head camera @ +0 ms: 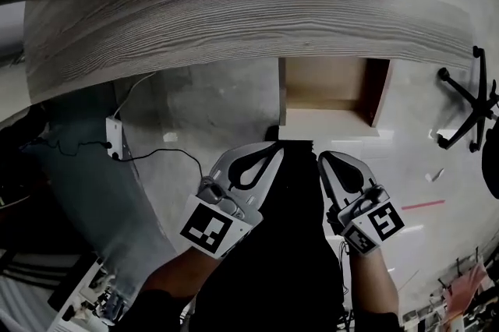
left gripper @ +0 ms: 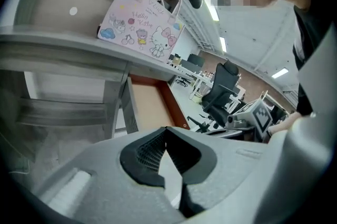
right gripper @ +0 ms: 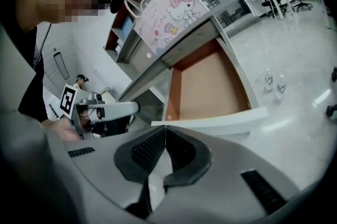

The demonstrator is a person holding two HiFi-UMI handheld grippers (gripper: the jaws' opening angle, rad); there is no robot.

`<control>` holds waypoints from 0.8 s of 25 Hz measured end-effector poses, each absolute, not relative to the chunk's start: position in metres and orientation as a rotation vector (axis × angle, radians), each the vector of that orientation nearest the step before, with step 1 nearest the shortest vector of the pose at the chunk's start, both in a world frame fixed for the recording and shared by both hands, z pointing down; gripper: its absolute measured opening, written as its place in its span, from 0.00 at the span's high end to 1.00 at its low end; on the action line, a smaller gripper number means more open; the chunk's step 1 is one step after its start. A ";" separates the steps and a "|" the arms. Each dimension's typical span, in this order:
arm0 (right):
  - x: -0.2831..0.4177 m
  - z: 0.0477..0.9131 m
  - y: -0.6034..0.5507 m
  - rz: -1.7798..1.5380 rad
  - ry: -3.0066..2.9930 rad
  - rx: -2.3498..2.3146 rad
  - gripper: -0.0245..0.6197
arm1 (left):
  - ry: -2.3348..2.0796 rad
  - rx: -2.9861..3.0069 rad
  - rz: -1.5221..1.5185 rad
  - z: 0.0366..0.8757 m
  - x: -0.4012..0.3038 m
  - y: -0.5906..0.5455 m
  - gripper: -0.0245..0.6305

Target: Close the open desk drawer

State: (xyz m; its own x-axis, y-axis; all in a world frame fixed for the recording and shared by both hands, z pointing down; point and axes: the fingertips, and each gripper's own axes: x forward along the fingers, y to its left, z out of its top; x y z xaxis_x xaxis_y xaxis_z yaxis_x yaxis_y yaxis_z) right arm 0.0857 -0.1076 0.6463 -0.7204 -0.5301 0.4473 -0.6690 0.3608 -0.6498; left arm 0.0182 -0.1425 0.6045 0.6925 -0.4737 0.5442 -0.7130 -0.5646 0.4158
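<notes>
Pushing is the job now, so the open drawer [head camera: 327,124] needs a flat, straight shove on its pale front board, not a pinch. It sticks out from under the wood desk top [head camera: 234,11], a bit right of the middle, and it looks empty inside. Both tongs hang just on the near side of it. The left gripper [head camera: 273,148] has its two jaws pressed together with nothing between them. The right gripper [head camera: 324,157] is the same, tips closed and holding nothing. I think closed tips are good here, since they make one firm nose to push with. The right one is nearest the front board, close to its left end; I cannot tell if it touches. Pressing near the middle of the board, or with one tong on each side, should help the drawer slide straight and not jam. The head view shows only the top of the desk and a black chair base [head camera: 468,108] on the floor to the right. The gripper views show more: a pink cartoon bag [right gripper: 168,7] on the desk, and what look like two small bottles [right gripper: 269,81] on the floor past the drawer.
</notes>
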 end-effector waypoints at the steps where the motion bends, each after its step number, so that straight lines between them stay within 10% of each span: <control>1: 0.086 0.659 -0.106 1.298 -2.433 1.089 0.94 | -0.899 2.266 0.505 0.612 0.018 -0.142 0.95; 20: 0.095 0.700 -0.138 1.248 -2.278 1.320 0.94 | -0.862 2.287 0.522 0.627 0.014 -0.146 0.95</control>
State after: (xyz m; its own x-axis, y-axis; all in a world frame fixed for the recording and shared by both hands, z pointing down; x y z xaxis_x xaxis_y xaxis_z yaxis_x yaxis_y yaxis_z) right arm 0.0954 -0.1379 0.7004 -0.5688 -0.6023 0.5601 -0.7963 0.2326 -0.5585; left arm 0.0137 -0.1465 0.6269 0.7074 -0.4430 0.5507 -0.6933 -0.5864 0.4189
